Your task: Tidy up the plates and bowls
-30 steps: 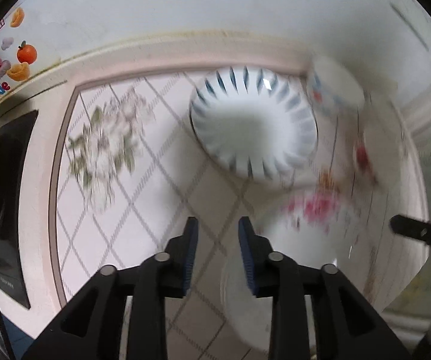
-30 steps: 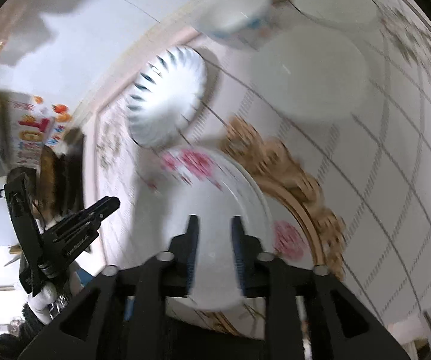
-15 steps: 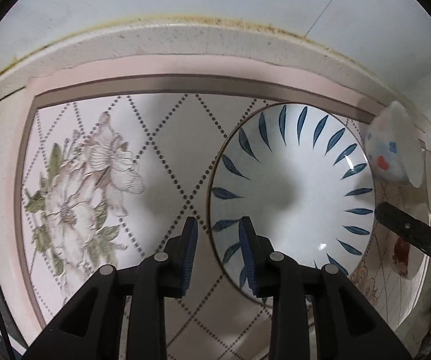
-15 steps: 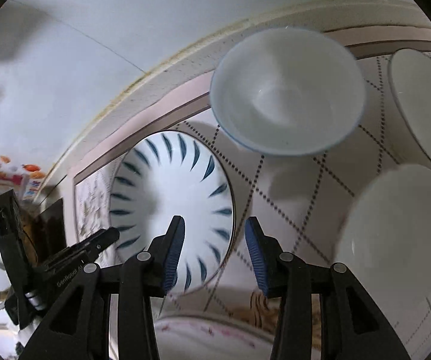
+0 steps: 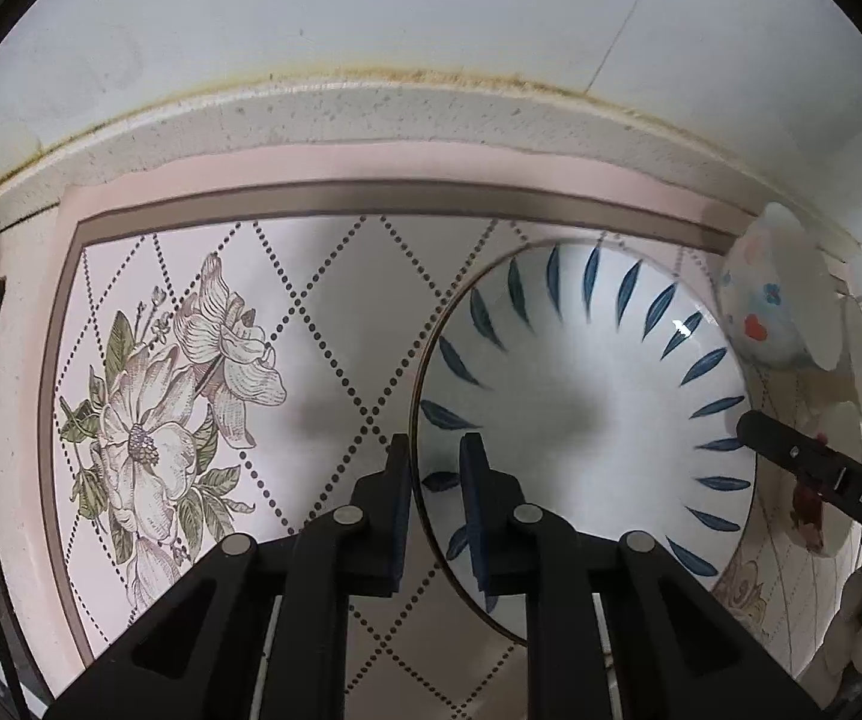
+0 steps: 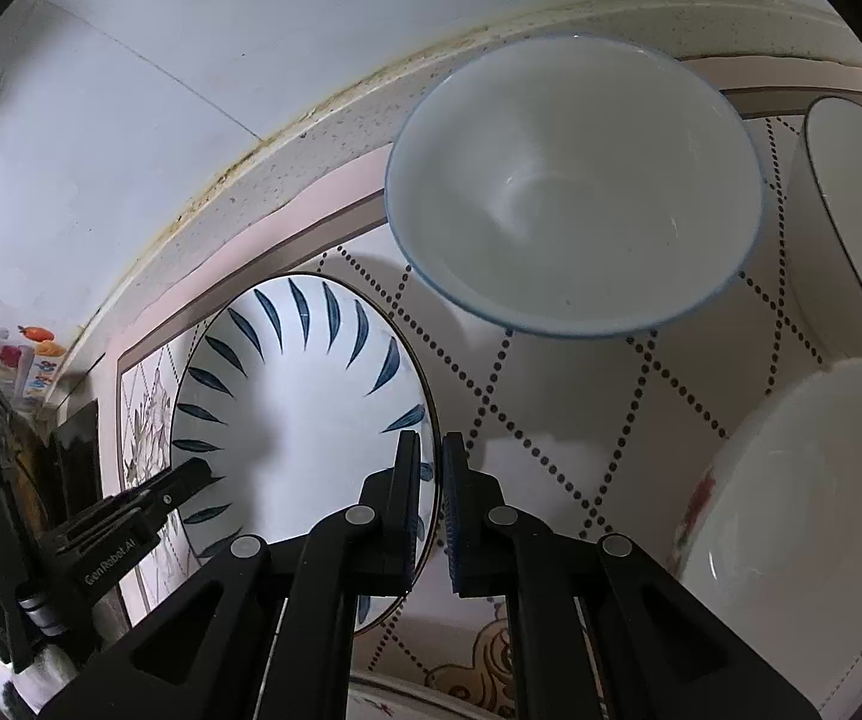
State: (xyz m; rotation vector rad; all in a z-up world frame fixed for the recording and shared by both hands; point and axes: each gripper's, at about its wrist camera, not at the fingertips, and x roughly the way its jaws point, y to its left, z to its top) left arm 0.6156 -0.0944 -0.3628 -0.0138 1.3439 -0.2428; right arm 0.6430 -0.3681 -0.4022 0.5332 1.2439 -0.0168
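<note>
Now | patterned mat (image 5: 335, 324) under all | blue-leaf plate (image 5: 581, 420) flat beside wall | blue-rimmed bowl (image 6: 575, 180) just right of plate | left gripper (image 5: 436, 468), just closing, clamped on plate's left rim | right gripper (image 6: 431, 456), just closing, clamped on right rim

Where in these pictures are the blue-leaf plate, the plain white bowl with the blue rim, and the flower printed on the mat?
blue-leaf plate (image 5: 581, 420), left wrist view, its white centre.
white bowl (image 6: 575, 192), right wrist view, its inner bottom.
printed flower (image 5: 149, 438), left wrist view, the lower bloom's petals.
</note>
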